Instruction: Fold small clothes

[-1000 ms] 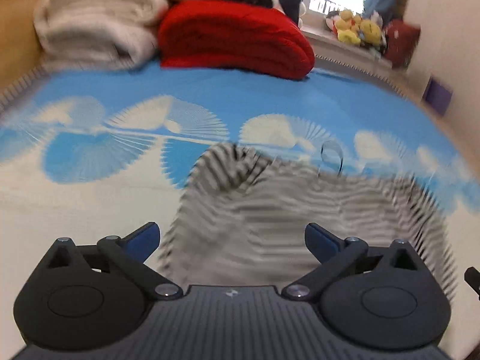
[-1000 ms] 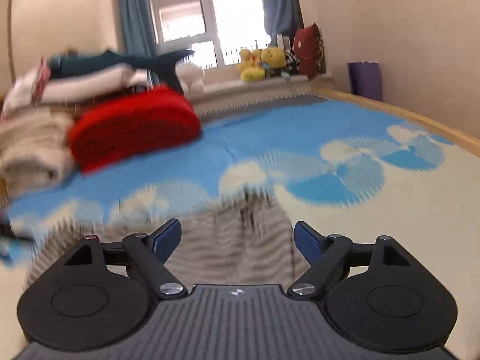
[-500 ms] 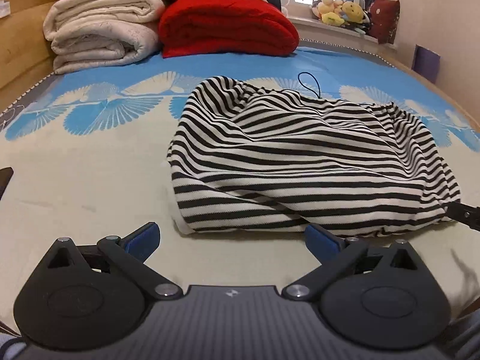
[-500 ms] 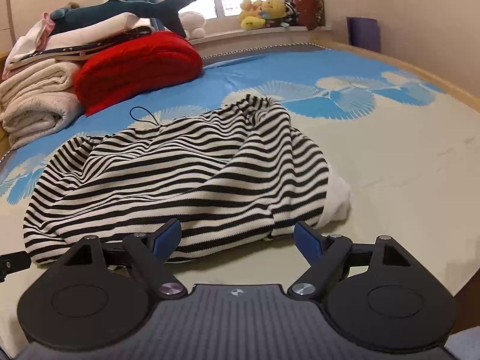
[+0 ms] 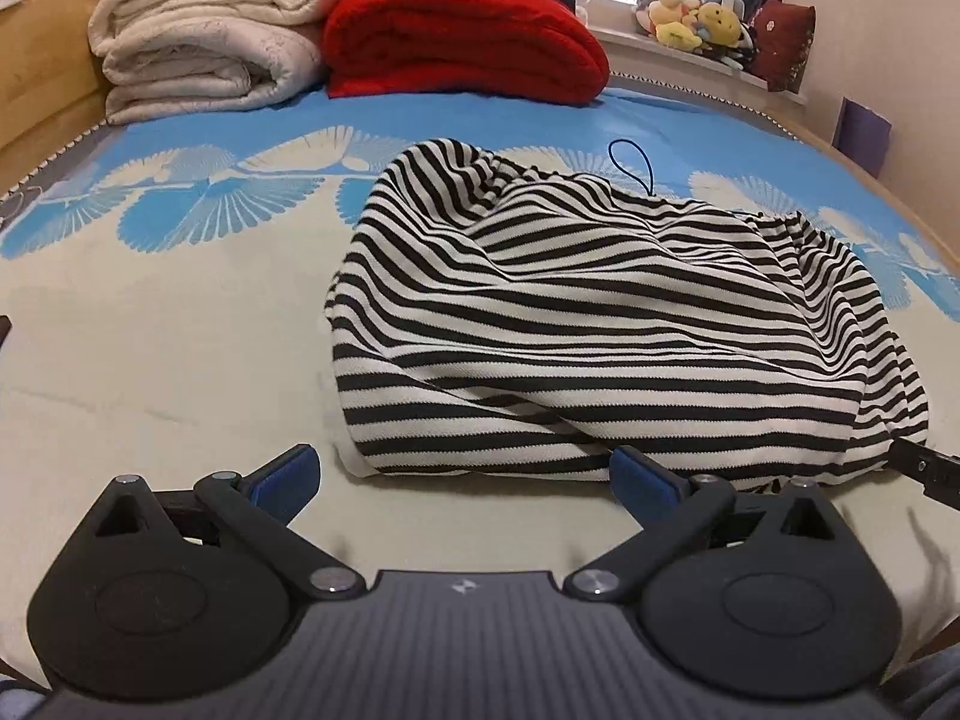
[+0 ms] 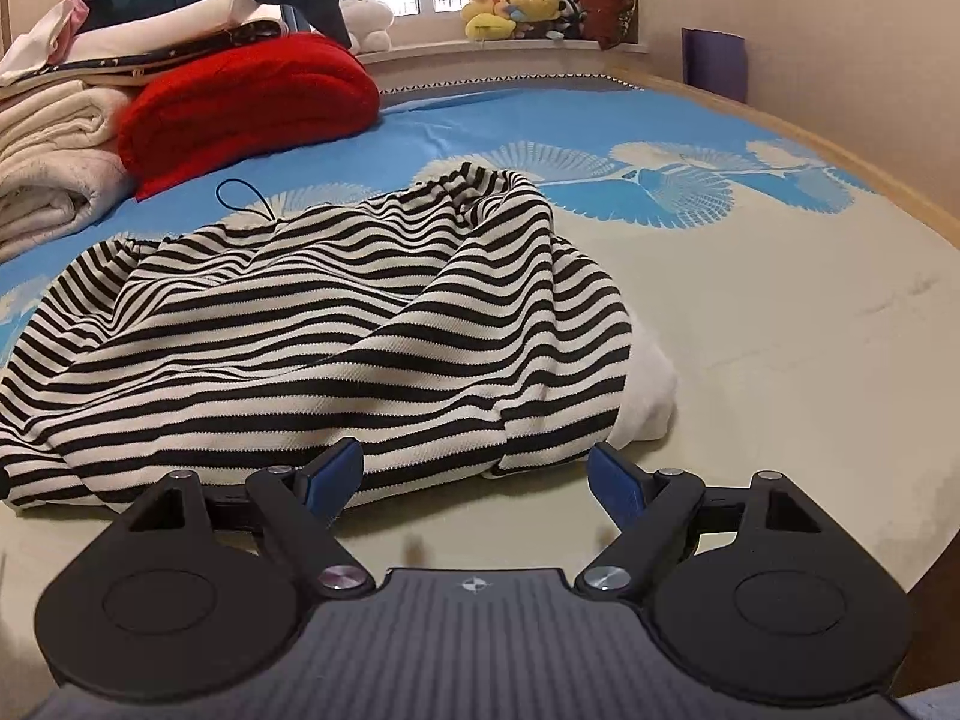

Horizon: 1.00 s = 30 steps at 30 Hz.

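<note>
Across the lower half of both wrist views, the claws have come down from a blurred sweep over the bed to hover just short of the striped garment, which now sits sharp and still, bunched in a heap mid-frame. At lower left to centre of its own view, the left claw stands wide open and empty before the garment's near hem; the right claw is likewise spread and empty, its left pad at the hem. Nothing is gripped, so folding has not begun; the heap likely needs spreading flat first.
</note>
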Motion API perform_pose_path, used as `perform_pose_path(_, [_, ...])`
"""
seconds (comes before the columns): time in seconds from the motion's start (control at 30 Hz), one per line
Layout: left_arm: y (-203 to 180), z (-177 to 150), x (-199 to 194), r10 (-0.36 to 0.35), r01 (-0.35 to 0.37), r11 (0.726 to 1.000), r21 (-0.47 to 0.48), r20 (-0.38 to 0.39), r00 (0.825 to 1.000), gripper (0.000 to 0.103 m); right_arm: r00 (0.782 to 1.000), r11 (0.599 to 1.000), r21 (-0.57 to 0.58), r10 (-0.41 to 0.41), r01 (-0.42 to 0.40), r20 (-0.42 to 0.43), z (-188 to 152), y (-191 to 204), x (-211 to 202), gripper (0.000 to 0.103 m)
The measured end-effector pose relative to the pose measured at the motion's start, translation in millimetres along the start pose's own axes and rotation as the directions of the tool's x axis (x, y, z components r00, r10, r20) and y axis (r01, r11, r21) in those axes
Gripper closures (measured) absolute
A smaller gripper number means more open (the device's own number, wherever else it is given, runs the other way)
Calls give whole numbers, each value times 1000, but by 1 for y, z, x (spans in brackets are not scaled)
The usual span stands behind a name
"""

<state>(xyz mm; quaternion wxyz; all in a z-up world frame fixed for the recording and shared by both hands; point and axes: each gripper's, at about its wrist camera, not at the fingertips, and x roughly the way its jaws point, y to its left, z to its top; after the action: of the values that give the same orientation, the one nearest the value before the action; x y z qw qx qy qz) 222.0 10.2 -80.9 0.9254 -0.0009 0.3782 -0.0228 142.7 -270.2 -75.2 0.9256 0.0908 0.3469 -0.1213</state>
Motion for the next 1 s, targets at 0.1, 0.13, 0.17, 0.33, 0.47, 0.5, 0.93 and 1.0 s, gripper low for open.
perform_pose_path(0.1, [-2, 1, 2, 1, -1, 1000, 1, -1, 1000, 0, 1000, 1000, -19, -5, 5, 9, 0, 2, 1, 20])
perform_pose_path(0.13, [-3, 1, 2, 1, -1, 1000, -1, -1, 1000, 0, 1000, 1000, -23, -7, 7, 11, 0, 2, 1, 20])
perform_pose_path(0.17, [-4, 1, 3, -1, 1, 1000, -4, -2, 1000, 0, 1000, 1000, -26, -6, 6, 12, 1, 3, 1, 20])
perform_pose_path(0.33, [-5, 1, 2, -4, 4, 1000, -2, -1, 1000, 0, 1000, 999, -34, -4, 4, 9, 1, 3, 1, 20])
perform_pose_path(0.47, [-5, 0, 3, 1, -1, 1000, -2, -3, 1000, 0, 1000, 1000, -27, -5, 5, 7, 1, 3, 1, 20])
perform_pose_path(0.5, [-5, 0, 2, 3, -3, 1000, -2, -3, 1000, 0, 1000, 1000, -25, -7, 7, 6, 1, 3, 1, 20])
perform_pose_path(0.93, [-2, 0, 1, 3, -3, 1000, -6, -3, 1000, 0, 1000, 999, -30, -13, 13, -4, 0, 3, 3, 20])
perform_pose_path(1.0, [-2, 1, 2, 6, -6, 1000, -9, -3, 1000, 0, 1000, 1000, -27, -13, 13, -8, 0, 3, 3, 20])
